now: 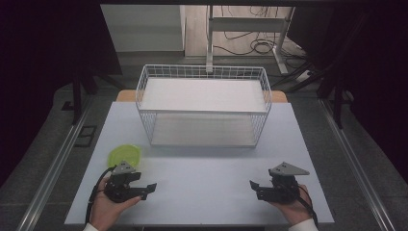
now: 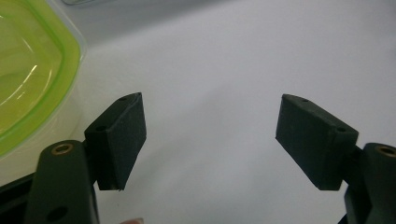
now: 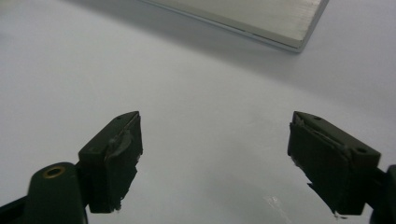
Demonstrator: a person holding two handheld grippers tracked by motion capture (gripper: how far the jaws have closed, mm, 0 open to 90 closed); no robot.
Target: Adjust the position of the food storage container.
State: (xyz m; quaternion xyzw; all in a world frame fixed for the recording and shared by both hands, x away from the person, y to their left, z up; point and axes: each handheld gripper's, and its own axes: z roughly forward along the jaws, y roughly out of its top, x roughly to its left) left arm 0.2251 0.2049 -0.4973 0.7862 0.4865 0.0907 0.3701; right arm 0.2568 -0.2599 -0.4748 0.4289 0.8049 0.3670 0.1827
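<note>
Both of our hand-held grippers sit low at the near edge of the tabletop [image 1: 202, 173], and nothing is in hand. Our left hand-held gripper [image 1: 146, 188] has its jaws spread wide, with bare surface between the pads [image 2: 119, 140] in the left gripper view. Our right hand-held gripper [image 1: 256, 188] is just as released, its jaws parted over plain tabletop in the right gripper view. The two point toward each other across the middle.

Nearest thing to us is the green bowl [image 1: 124, 155], a translucent lime dish sitting on the tabletop just beyond the left hand-held gripper; in the left gripper view it [image 2: 32, 70] lies off to the side of the left jaw, close but not touching. Farther back stands the white wire basket [image 1: 204, 72], open at the top, with a flat shelf inside and nothing on it that we can make out.

So we'd judge the work as not begun: the bowl is untouched and the basket looks bare. Everything is left to do, which is likely reaching for the bowl, gripping it, and carrying it to the basket.
</note>
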